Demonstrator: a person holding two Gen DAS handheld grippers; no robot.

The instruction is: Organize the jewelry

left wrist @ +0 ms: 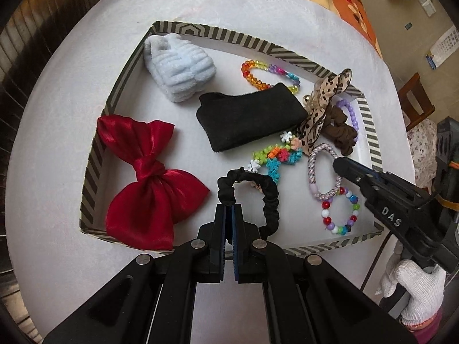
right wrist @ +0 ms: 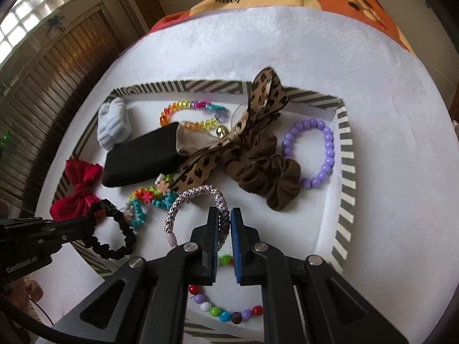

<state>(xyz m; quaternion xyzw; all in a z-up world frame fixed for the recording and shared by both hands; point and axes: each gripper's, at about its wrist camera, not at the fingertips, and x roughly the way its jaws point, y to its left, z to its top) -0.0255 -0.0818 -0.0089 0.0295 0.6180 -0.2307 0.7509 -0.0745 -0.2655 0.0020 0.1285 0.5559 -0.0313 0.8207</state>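
Jewelry is lying in the striped tray, and both tongs are gripping pieces of it. The left gripper is clenching the black ruffled hair tie; the right gripper is pinching the braided lilac hair band. Only the right view is showing the whole purple bead bracelet; the left view is showing a gloved hand. Around them are lying a shiny red satin bow, a folded black cloth and a fluffy pale blue band.
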